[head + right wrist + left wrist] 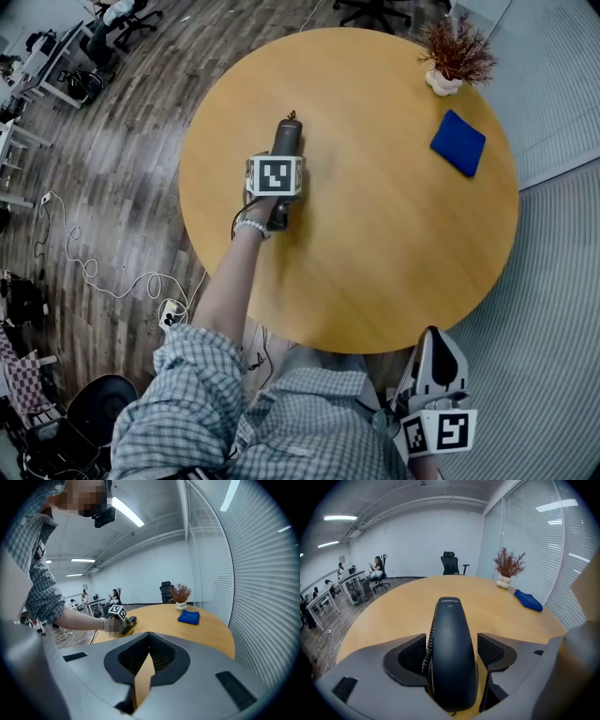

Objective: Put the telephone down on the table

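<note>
1. Head view. The telephone handset (288,131) lies flat on the round wooden bench (375,234), left of centre and well apart from the potted dried plant (457,52) and the blue cloth (458,142) on the far right side. The left hand-held gripper (281,159) is low over the handset's near end. The left forearm (230,281) reaches out straight from a checked sleeve across the bench edge. The right hand-held gripper (433,352) hangs off the bench by the person's waist, jaws pointing forward.

2. Left gripper view. The jaws stand spread, with the handset lengthwise between them. Bare bench shows between the right pad (490,649) and the handset, and the left pad looks clear too, so nothing is pinched. The handset rests on the bench on its own.

3. Right gripper view. The jaws are pressed together with nothing between them. This gripper is idle and aimed across the bench towards the left one.

4. Finding. The put-down appears done and the grip released. What is left, in my judgement, is only to draw the left hand-held gripper back without nudging the handset.
</note>
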`<state>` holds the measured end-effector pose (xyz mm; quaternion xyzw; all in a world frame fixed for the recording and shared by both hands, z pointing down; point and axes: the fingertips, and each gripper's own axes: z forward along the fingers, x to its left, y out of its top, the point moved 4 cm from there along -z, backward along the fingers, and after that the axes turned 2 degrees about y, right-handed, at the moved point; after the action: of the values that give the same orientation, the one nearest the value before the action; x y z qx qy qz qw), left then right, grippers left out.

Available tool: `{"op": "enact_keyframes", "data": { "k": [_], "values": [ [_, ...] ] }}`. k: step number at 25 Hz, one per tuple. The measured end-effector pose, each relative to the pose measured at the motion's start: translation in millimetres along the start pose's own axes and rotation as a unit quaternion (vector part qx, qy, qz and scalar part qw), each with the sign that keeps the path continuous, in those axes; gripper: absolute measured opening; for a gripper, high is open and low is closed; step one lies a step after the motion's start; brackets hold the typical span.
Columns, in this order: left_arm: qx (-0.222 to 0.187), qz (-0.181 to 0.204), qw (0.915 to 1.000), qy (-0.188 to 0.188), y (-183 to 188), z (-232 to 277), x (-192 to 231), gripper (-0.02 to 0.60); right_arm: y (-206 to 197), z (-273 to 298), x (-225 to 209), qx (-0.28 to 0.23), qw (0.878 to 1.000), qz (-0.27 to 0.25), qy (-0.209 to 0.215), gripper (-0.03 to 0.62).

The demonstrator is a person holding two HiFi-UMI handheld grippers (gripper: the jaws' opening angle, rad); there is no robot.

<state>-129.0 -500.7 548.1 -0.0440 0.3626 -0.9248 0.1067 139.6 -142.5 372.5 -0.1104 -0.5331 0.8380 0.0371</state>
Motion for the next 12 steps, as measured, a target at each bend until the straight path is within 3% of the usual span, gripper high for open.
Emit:
{"op": "enact_keyframes", "data": {
  "k": [6, 12],
  "values": [
    [-0.051, -0.048, 0.9973, -0.020, 14, -56, -8, 0.331, 20, -8, 4, -0.029, 0.999, -0.016, 0.022, 0.006],
    [-0.146, -0.025, 0.9880, -0.045, 33, -143, -38, 0.330, 48, -15, -3, -0.084, 0.995, -0.037, 0.033, 0.006]
  ]
}}
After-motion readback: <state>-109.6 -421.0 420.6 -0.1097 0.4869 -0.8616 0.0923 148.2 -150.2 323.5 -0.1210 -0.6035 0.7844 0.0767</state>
